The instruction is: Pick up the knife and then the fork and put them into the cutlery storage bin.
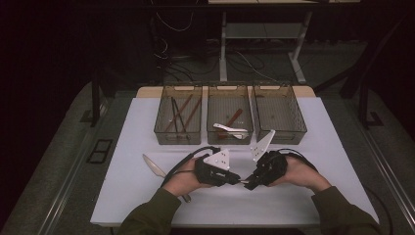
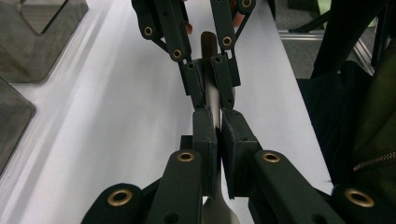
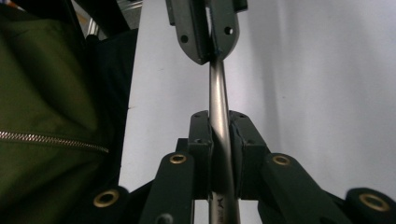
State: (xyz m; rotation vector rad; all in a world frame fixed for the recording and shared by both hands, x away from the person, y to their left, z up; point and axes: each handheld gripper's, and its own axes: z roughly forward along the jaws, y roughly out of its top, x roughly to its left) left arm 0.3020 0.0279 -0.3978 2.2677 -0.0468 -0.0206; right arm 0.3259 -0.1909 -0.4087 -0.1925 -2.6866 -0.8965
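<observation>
So this is a two-gripper handoff of a metal utensil handle (image 3: 219, 107), held just above the white table (image 1: 318, 147) at about 6 o'clock, near the person's edge. In the high view, the left gripper (image 1: 237, 179) and right gripper (image 1: 248, 184) meet nose to nose. Both have their jaws pinched onto the same slim silver handle: the left gripper view has it squeezed between the near pads with the other gripper clamped farther up at 12 o'clock, and the right gripper view mirrors that.

Tips for doing this bit well, imo:

- Don't let the left one go until the right's pads sit flat on the handle. It's round and shiny, so it'll probably roll or slide if the bite is off-centre.
- Open the left jaws slowly, then back straight out along the handle, not sideways, or you'll lever it out of the other grip.
- Keep it low over the table in case it slips.

Three clear bins (image 1: 230, 115) wait at 12 o'clock, likely the drop-off. A white plastic utensil (image 1: 154, 166) lies at 9 o'clock of the hands, so swing clear of it.
</observation>
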